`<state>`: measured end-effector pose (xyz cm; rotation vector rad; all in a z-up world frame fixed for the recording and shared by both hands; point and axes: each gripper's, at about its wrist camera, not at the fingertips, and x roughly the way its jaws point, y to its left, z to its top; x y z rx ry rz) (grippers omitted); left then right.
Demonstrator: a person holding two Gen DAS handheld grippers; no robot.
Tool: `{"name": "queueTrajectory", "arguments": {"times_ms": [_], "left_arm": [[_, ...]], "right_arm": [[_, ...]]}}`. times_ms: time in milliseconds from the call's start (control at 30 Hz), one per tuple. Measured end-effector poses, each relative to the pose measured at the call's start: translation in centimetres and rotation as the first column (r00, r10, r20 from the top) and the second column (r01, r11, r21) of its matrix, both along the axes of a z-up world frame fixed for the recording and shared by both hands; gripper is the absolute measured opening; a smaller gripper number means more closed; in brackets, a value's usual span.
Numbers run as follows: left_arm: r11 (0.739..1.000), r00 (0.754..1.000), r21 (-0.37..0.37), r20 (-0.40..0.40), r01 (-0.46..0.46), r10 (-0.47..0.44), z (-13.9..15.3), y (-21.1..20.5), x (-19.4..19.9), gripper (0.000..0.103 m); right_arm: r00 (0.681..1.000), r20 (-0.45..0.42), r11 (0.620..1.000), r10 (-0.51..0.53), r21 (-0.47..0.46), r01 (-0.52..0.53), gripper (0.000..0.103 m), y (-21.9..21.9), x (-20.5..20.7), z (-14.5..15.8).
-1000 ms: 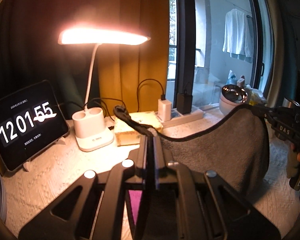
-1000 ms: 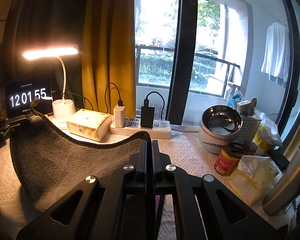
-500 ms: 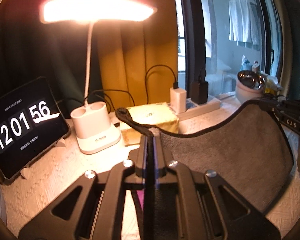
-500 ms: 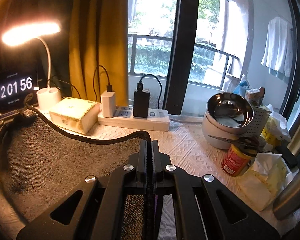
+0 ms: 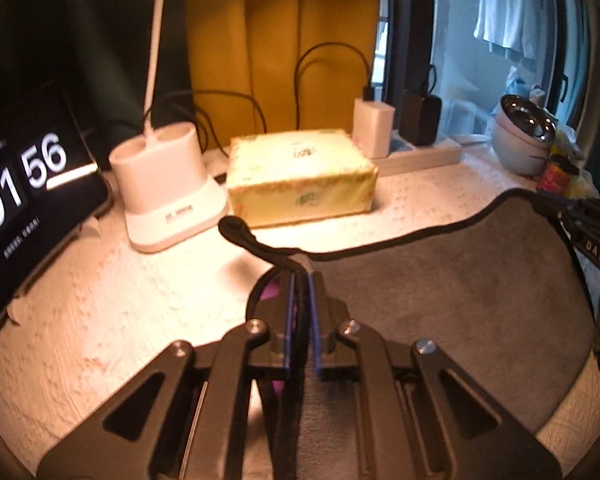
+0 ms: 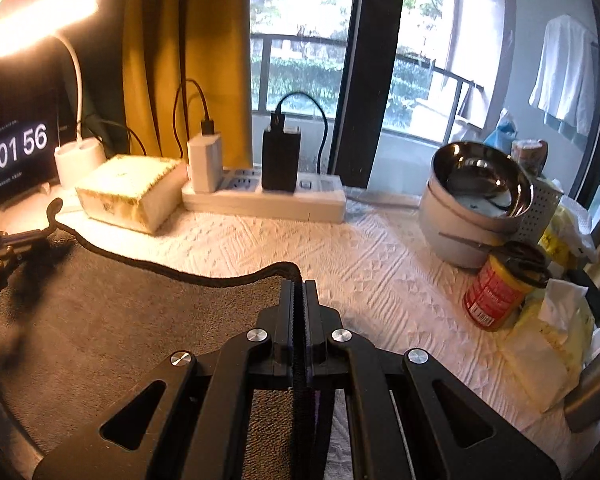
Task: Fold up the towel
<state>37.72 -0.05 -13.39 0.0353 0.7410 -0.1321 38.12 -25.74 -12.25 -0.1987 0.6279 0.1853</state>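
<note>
A grey towel with black edging [image 5: 452, 304] hangs spread between my two grippers, low over the white textured tablecloth [image 5: 112, 300]. My left gripper [image 5: 299, 276] is shut on the towel's left corner; a black hanging loop [image 5: 236, 230] sticks out past its tips. My right gripper [image 6: 299, 286] is shut on the towel's [image 6: 132, 320] right corner. Each gripper shows at the edge of the other's view, the right one in the left wrist view [image 5: 592, 236] and the left one in the right wrist view [image 6: 4, 248].
Behind the towel stand a yellow tissue box [image 5: 300, 176], a white lamp base [image 5: 168, 184], a clock tablet [image 5: 28, 196] and a power strip with chargers [image 6: 264, 196]. At the right are stacked bowls [image 6: 476, 208], a red can [image 6: 496, 292] and tissue packs [image 6: 548, 344].
Both grippers have moved forward and down with the towel, toward the tissue box and lamp base. The towel hangs lower, close to the tablecloth. The clock went from 55 to 56.
</note>
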Motion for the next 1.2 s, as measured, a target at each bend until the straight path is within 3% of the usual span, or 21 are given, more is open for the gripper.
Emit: {"name": "queueTrajectory", "arguments": {"times_ms": [333, 433, 533, 600, 633, 667, 733, 1200], "left_arm": [[0.999, 0.998, -0.008, -0.043, -0.042, 0.042, -0.4, 0.7, 0.5, 0.015], [0.998, 0.997, -0.006, -0.048, -0.060, 0.059, -0.2, 0.7, 0.4, 0.017], [0.998, 0.997, -0.005, -0.052, -0.064, 0.063, 0.0, 0.7, 0.3, 0.021], [0.998, 0.997, -0.002, -0.048, -0.066, 0.066, 0.2, 0.6, 0.1, 0.028], [0.998, 0.997, -0.003, -0.048, -0.067, 0.067, 0.2, 0.6, 0.1, 0.038], [0.998, 0.996, -0.009, -0.047, -0.070, 0.069, 0.3, 0.7, 0.0, 0.058], [0.996, 0.996, -0.038, -0.044, -0.078, 0.076, 0.4, 0.9, -0.2, 0.079], [0.995, 0.997, -0.074, 0.031, -0.073, 0.075, 2.9, 1.1, -3.8, 0.081]], "right_arm": [[0.996, -0.079, 0.999, -0.031, -0.013, 0.030, 0.005, -0.2, 1.2, -1.0], [0.995, -0.097, 0.999, -0.029, -0.024, 0.027, 0.014, 0.0, 1.3, -1.1], [0.994, -0.109, 1.000, -0.018, -0.025, 0.015, 0.029, 0.1, 1.4, -1.2], [0.994, -0.106, 0.999, -0.011, -0.032, 0.008, 0.037, 0.2, 1.3, -1.1], [0.994, -0.104, 0.999, -0.009, -0.037, 0.005, 0.038, 0.3, 1.3, -1.1], [0.995, -0.104, 0.999, -0.008, -0.040, 0.004, 0.040, 0.4, 1.2, -1.2], [0.995, -0.104, 0.999, -0.005, -0.042, 0.001, 0.041, 0.4, 1.2, -1.2], [0.999, -0.010, 0.999, -0.037, -0.030, 0.036, 0.052, -0.1, -1.0, 1.4]]}}
